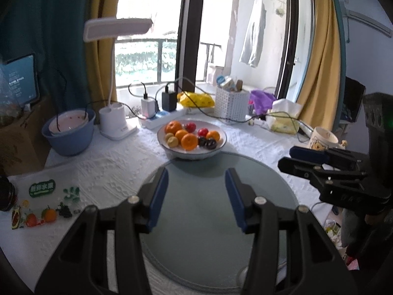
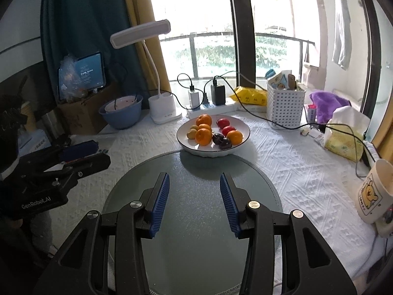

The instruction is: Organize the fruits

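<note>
My left claw (image 1: 196,199) hangs part-open over the round glass disc (image 1: 201,245), holding nothing; my right claw (image 2: 194,201) is the same, a moderate gap between its ribbed blue pads and nothing in it. Each shows in the other's view at the side, apart from the fruit.

The bowl (image 2: 242,125) lies straight ahead of both claws, just past the disc's far edge and well short of the worktop's window edge, its near rim about touching the disc. It is a shallow, round, glossy white dish with a thin dark rim line. In it sit four oranges (image 2: 203,136), dimpled and round, two smooth red fruits (image 2: 223,123) toward the far right, two glossy dark plums (image 2: 221,141) at the near side, and a small yellow fruit (image 2: 191,134) at the left, perhaps two; the view is too soft to count. All are roundish, so I see no clear long axis; the pile runs roughly left to right across the bowl.

The worktop (image 2: 294,172) wears a white embossed cloth.
</note>
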The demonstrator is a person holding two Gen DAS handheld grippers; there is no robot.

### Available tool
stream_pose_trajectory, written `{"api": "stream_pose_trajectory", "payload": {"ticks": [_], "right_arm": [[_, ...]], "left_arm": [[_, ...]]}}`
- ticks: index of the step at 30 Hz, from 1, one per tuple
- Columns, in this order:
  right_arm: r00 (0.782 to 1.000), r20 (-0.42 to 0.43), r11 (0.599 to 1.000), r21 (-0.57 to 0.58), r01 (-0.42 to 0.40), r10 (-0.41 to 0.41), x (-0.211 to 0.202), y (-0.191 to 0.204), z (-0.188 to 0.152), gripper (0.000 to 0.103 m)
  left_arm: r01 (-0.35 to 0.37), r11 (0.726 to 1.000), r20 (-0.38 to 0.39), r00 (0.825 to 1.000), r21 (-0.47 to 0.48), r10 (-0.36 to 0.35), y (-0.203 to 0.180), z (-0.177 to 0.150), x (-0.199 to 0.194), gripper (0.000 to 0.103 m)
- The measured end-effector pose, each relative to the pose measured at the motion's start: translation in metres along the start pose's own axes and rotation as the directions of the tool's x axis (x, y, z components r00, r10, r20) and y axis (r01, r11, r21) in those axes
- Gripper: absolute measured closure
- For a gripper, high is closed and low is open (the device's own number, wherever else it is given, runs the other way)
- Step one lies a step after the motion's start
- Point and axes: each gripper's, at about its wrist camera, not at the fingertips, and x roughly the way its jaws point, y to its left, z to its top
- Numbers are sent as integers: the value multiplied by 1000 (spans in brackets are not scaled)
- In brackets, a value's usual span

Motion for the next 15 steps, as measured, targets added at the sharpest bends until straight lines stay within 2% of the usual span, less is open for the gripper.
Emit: {"api": "stream_pose_trajectory", "payload": {"ticks": [4, 5, 6, 8, 15], "right_arm": [[999, 33, 1000, -11, 12, -12, -16, 4, 3, 58], [999, 44, 1000, -13, 15, -15, -21, 5, 5, 58], [998, 55, 1000, -14, 18, -17, -25, 5, 5, 58], [997, 74, 1000, -15, 24, -23, -34, 5, 6, 58], [988, 141, 998, -22, 60, -57, -66, 6, 12, 57]], "left_arm": [[3, 1000, 36, 999, 9, -4, -5, 5, -14, 52], [6, 1000, 43, 999, 11, -6, -6, 6, -18, 49], [8, 1000, 53, 999, 12, -9, -7, 7, -22, 42], [13, 1000, 72, 997, 14, -14, -10, 9, -30, 37], [22, 999, 124, 992, 39, -26, -23, 17, -57, 34]]}}
